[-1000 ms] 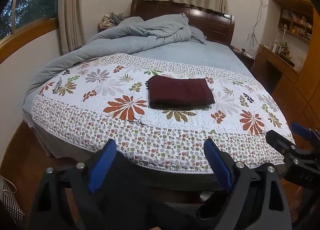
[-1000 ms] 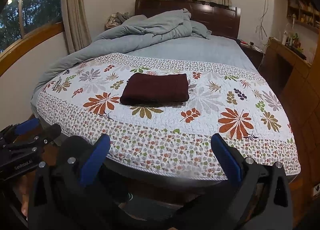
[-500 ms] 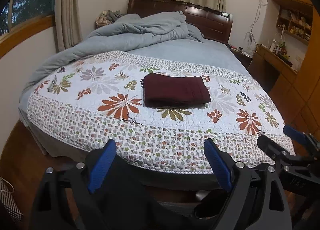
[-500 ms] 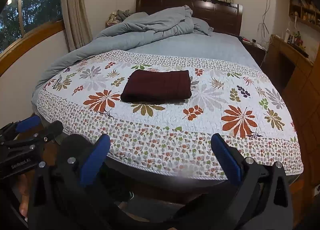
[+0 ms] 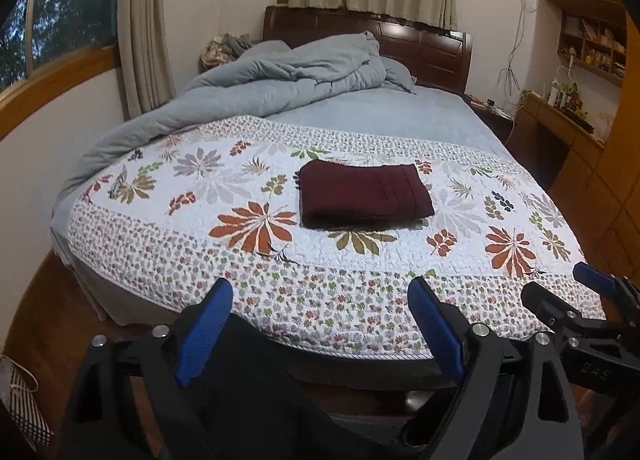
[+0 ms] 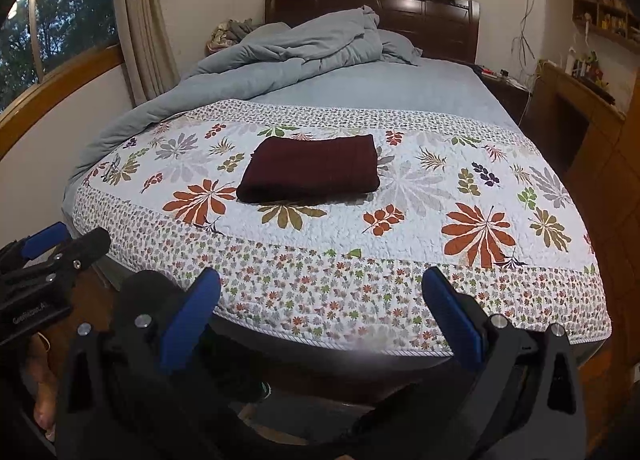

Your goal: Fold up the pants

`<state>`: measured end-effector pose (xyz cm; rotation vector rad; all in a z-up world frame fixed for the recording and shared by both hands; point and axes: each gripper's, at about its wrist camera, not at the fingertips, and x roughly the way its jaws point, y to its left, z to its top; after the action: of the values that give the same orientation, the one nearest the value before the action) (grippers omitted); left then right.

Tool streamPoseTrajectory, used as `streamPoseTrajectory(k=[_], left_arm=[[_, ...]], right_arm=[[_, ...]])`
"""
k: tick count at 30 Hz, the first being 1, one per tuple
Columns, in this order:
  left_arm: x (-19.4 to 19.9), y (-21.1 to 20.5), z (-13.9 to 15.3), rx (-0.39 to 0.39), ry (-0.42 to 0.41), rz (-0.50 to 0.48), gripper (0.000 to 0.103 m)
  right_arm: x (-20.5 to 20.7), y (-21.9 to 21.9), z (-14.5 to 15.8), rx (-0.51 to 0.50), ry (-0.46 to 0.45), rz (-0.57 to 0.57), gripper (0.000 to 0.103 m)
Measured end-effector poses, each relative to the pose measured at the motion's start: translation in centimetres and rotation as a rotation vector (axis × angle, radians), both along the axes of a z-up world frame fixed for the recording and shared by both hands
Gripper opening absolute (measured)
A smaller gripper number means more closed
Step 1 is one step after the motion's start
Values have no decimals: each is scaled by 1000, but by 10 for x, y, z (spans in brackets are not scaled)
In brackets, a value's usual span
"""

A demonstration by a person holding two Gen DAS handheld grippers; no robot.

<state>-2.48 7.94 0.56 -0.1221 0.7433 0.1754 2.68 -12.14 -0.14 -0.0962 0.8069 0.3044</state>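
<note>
I saw the pants (image 5: 365, 195) lying folded, a soft limp bundle on the bed's floral quilt (image 5: 460, 227). My left gripper (image 5: 320, 324) and right gripper (image 6: 320, 312) hung spread, empty, short of the bed; I'd pinch its thick folded edge.

One folded maroon pair of pants (image 5: 365, 194) lies on one floral quilt (image 5: 248, 260). One grey duvet (image 5: 280, 83) is heaped far left. Two grippers: left gripper (image 5: 320, 324), right gripper (image 6: 324, 310).
</note>
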Motion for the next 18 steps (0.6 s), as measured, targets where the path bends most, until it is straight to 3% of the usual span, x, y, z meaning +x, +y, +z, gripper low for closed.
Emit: streamPoseTrajectory(k=[18], left_arm=[[-5,3,10,42,-37,26,90]], right_arm=[[3,11,2,-1,-3,11,100]])
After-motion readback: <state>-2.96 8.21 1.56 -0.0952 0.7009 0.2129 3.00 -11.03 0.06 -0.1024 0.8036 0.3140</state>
